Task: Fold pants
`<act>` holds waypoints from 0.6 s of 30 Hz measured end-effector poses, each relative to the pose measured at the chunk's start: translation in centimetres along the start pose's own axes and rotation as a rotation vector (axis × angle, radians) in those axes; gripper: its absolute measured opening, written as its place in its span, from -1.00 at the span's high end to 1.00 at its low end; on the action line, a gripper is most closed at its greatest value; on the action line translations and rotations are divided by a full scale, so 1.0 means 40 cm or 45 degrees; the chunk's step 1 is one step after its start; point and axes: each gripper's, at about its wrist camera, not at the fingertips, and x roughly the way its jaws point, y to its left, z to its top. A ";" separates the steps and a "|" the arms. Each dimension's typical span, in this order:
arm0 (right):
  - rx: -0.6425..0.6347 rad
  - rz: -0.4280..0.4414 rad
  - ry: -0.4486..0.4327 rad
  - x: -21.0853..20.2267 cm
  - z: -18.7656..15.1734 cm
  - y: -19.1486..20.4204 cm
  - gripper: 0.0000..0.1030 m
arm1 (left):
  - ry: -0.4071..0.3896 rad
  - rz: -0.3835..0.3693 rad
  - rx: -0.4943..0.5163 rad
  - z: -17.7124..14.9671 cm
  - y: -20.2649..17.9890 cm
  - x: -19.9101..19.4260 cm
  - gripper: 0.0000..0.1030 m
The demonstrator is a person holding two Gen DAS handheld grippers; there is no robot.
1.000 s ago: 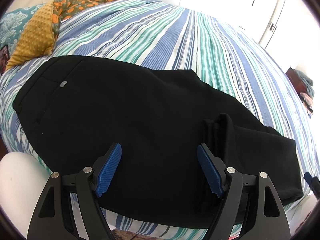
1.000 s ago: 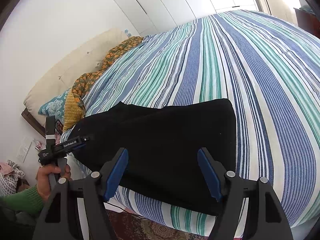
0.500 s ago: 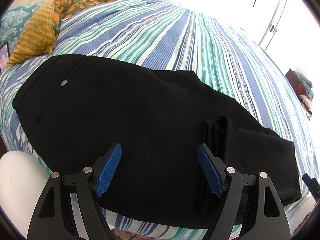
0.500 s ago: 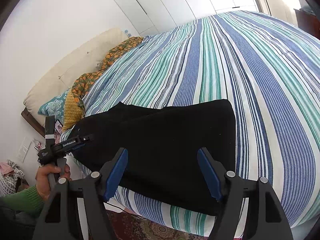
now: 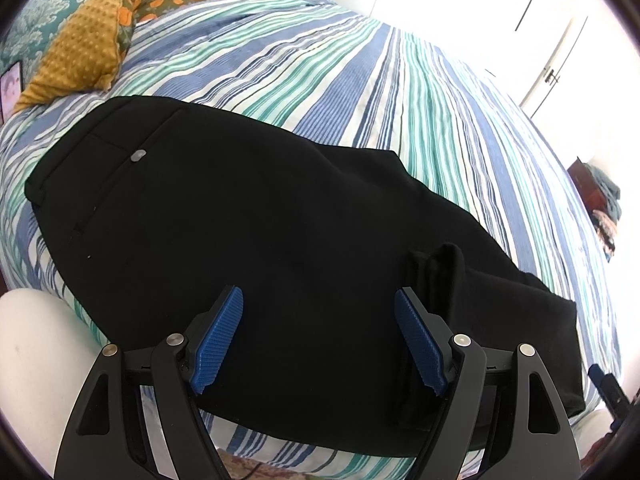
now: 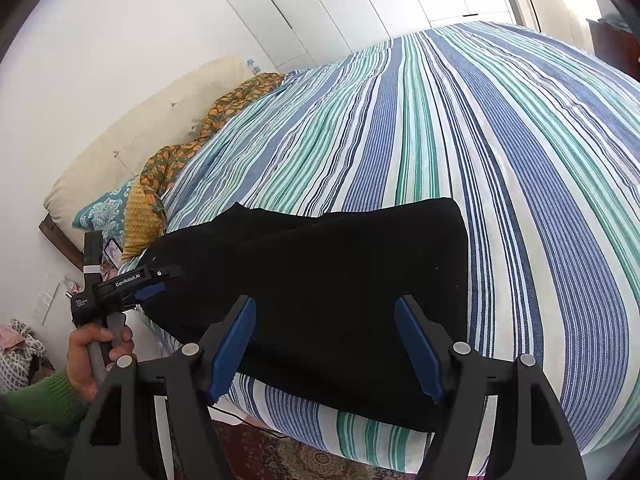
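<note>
Left gripper: jaws wide apart, nothing between them — we hover above the middle of the pants.
Pants: black, lying along the near edge of the bed, one small fold sticking up.
Handling: soft and limp, we think — best pinch waistband or hem.
Right gripper: spread open, empty.

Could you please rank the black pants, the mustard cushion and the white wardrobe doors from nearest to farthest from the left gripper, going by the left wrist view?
1. Black pants, directly beneath the left gripper.
2. Mustard cushion, upper left on the bed.
3. White wardrobe doors, beyond the bed.
</note>
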 end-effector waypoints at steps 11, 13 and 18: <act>0.004 0.000 -0.019 -0.009 0.003 -0.001 -0.48 | -0.003 0.007 0.011 -0.002 -0.003 0.000 -0.59; 0.004 -0.001 -0.021 -0.011 0.003 -0.001 -0.48 | -0.003 0.004 0.009 -0.002 -0.002 0.000 -0.59; 0.004 -0.001 -0.020 -0.011 0.003 -0.001 -0.48 | -0.001 0.001 0.006 -0.003 -0.003 0.002 -0.60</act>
